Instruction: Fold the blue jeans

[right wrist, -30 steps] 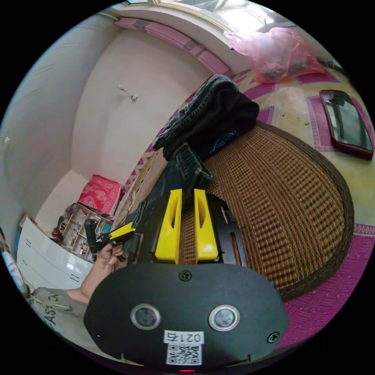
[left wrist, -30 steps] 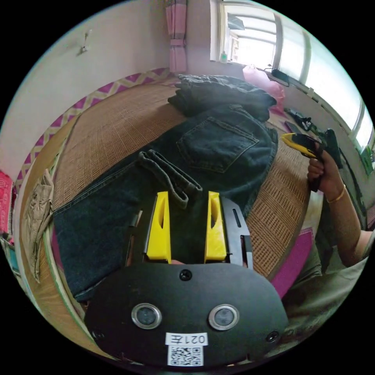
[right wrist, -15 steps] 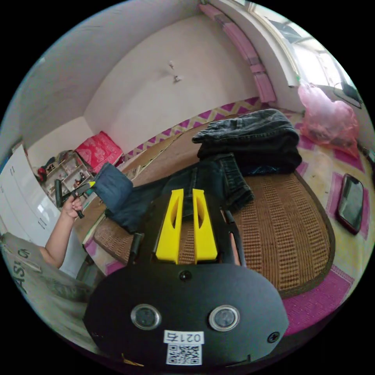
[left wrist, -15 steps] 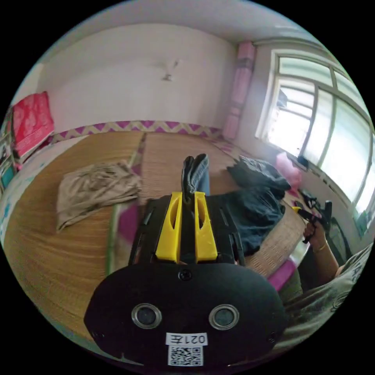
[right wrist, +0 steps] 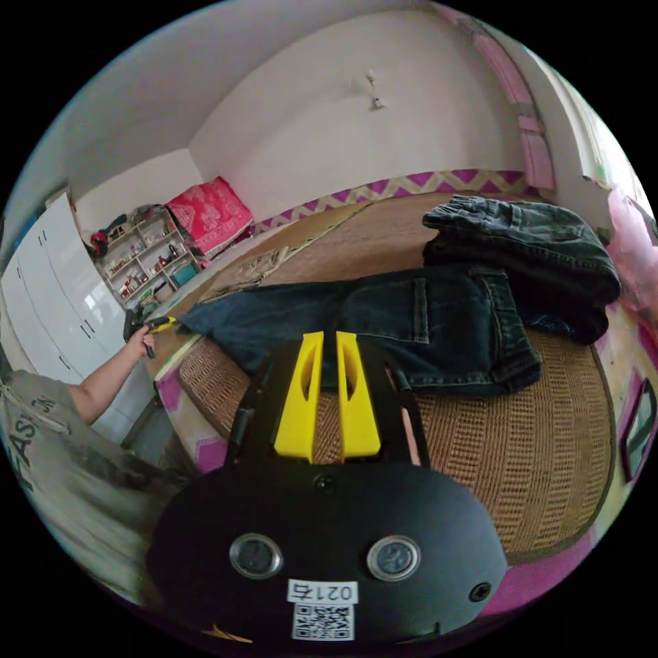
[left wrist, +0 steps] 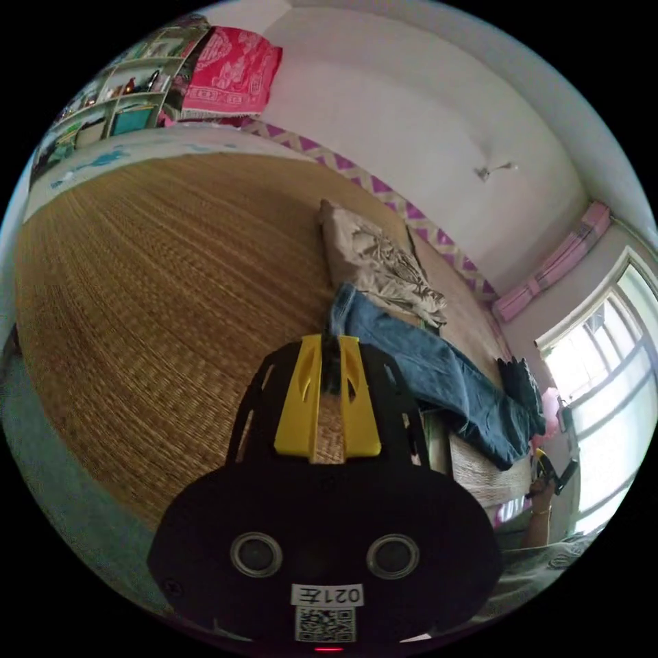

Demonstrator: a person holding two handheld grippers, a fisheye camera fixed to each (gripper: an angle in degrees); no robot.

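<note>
While the left gripper (left wrist: 327, 356) pinches one hem, blue jeans (right wrist: 384, 322) stretch lengthwise toward the nearly closed right gripper (right wrist: 329, 346).

— What carries the clothes?
— A woven straw mat (right wrist: 548, 439) over a bed. The blue jeans (right wrist: 384, 322) lie stretched along it.
— And beside the jeans?
— A folded dark garment (right wrist: 528, 240) touches their waist end; crumpled beige trousers (left wrist: 377, 260) lie at their leg end.

**Around the room**

A woven mat (right wrist: 548, 439) covers the bed. A crumpled beige garment (left wrist: 384, 264) lies on it near the wall. A folded dark garment (right wrist: 528, 240) sits by a pink bag (right wrist: 634, 247). Shelves (right wrist: 147, 260) stand beside a red cloth (right wrist: 209, 212).
</note>
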